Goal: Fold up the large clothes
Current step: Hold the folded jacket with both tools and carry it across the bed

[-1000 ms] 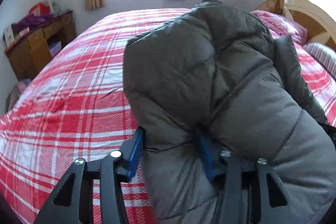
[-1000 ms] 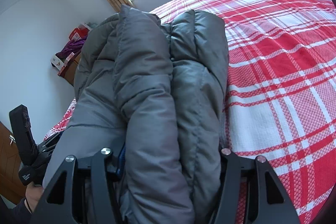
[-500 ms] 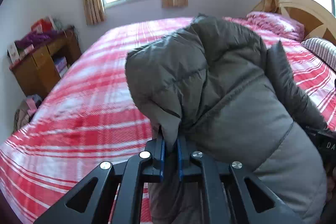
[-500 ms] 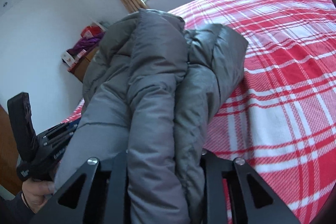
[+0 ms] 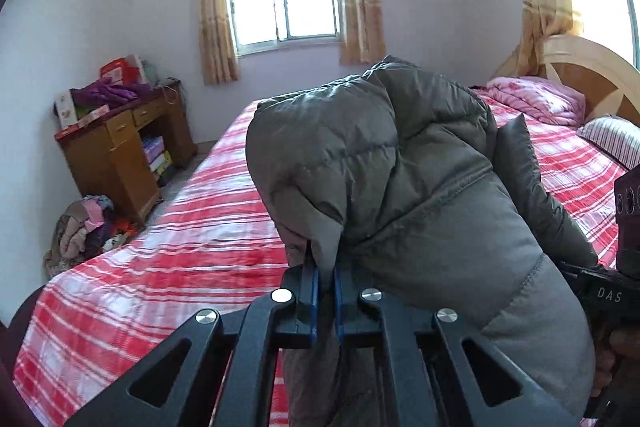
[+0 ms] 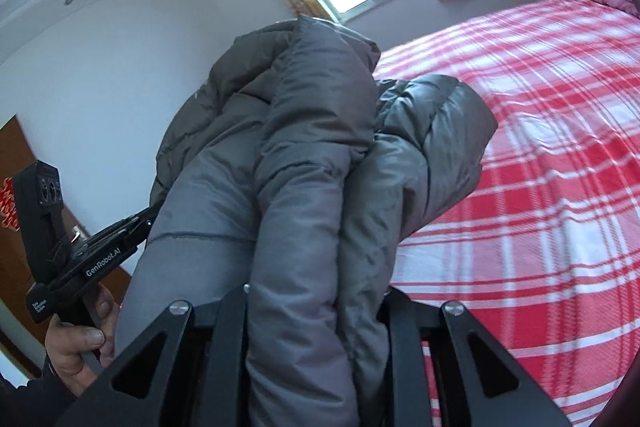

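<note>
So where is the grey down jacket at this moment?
The grey down jacket hangs between the left gripper and right gripper, above the red plaid bed.

A bulky grey quilted puffer jacket (image 5: 400, 179) is bunched into a thick, rounded bundle and held up in the air above a bed covered with a red and white checked sheet (image 5: 192, 251). Its padded panels are stitched in horizontal bands and doubled over one another in soft folds, with a darker sleeve hanging along one side.
</note>
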A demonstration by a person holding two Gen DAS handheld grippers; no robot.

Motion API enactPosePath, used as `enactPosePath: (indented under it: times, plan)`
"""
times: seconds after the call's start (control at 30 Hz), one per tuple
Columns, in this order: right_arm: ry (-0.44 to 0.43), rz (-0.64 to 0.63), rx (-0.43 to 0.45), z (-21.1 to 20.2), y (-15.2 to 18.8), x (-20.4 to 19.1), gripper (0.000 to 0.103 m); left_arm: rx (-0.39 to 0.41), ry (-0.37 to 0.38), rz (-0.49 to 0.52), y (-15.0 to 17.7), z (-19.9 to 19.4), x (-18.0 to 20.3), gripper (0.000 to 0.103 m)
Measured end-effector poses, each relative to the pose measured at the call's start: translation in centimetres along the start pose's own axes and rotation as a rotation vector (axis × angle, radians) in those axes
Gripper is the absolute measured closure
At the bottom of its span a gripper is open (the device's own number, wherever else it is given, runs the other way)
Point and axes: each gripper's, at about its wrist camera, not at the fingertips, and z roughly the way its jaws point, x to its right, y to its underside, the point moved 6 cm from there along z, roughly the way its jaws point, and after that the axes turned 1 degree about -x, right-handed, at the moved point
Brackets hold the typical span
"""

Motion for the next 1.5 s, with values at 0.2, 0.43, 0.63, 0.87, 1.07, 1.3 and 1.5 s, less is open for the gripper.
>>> enactPosePath:
  times: [0.2,0.43,0.63,0.87,1.07,1.3,1.5]
  plan:
    - [-0.062,-0.048,-0.02,1.9,-0.2,-4.5,0.081,0.006,-0.049,-0.04,0.9,-2.0,-4.5,0.098]
    - [-0.103,-0.097,-0.072,5.3,0.3,-8.9,0.081,-0.053,-0.097,-0.134,4.1,-1.9,-10.4,0.098]
    - [-0.116,-0.146,-0.133,8.7,0.4,-11.2,0.081,-0.099,-0.142,-0.167,6.3,-1.2,-14.2,0.098]
    - [-0.095,-0.175,-0.225,13.2,2.1,-12.6,0.081,-0.185,-0.217,-0.19,10.3,1.4,-18.4,0.097]
    - [-0.052,-0.177,-0.285,16.3,3.6,-11.7,0.079,-0.231,-0.264,-0.185,12.9,3.3,-19.4,0.087]
    - [-0.036,-0.163,-0.304,16.8,4.8,-10.4,0.077,-0.226,-0.303,-0.143,13.1,4.1,-19.0,0.074]
    - [-0.026,-0.14,-0.314,16.5,5.3,-10.2,0.073,-0.22,-0.367,-0.136,13.2,4.5,-19.7,0.044]
